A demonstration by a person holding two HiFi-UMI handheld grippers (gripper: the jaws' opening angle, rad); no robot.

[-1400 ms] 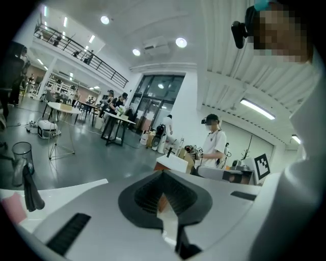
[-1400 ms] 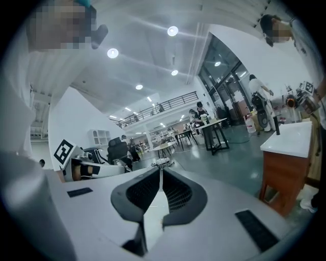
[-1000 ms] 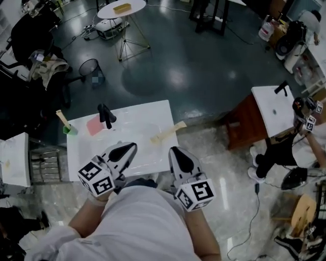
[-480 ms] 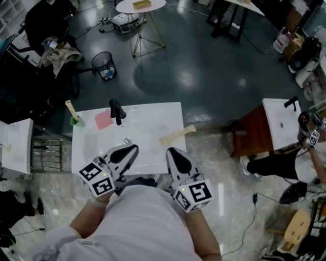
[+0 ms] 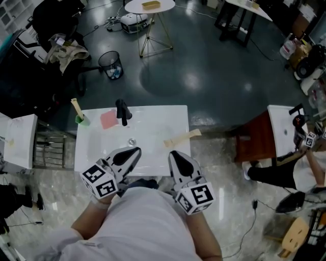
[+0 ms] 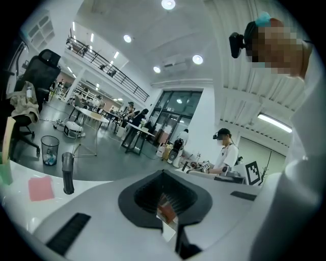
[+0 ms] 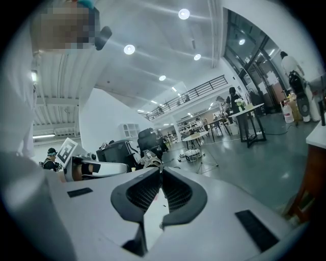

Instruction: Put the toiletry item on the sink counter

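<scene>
A white sink counter (image 5: 153, 118) lies in front of me with a black faucet (image 5: 122, 111) at its back. A pink pad (image 5: 108, 119) and a green cup (image 5: 81, 120) with a stick in it sit at the back left. A beige long-handled toiletry item (image 5: 182, 137) lies at the counter's right edge, partly overhanging it. My left gripper (image 5: 136, 151) and right gripper (image 5: 174, 154) hover side by side over the front edge, both shut and empty. In the left gripper view its jaws (image 6: 163, 172) meet, with the faucet (image 6: 68, 172) to the left. The right gripper (image 7: 162, 171) shows closed tips.
A brown cabinet (image 5: 252, 135) with a second white sink (image 5: 282, 114) stands to the right, where another person (image 5: 305, 163) works. A white unit (image 5: 18, 140) is at the left. Beyond the counter are a wire bin (image 5: 111, 63), a round table (image 5: 149, 6) and a chair (image 5: 53, 30).
The head view has swung, so the counter sits further right and lower in frame. Both grippers keep their place at the counter's front edge, still shut.
</scene>
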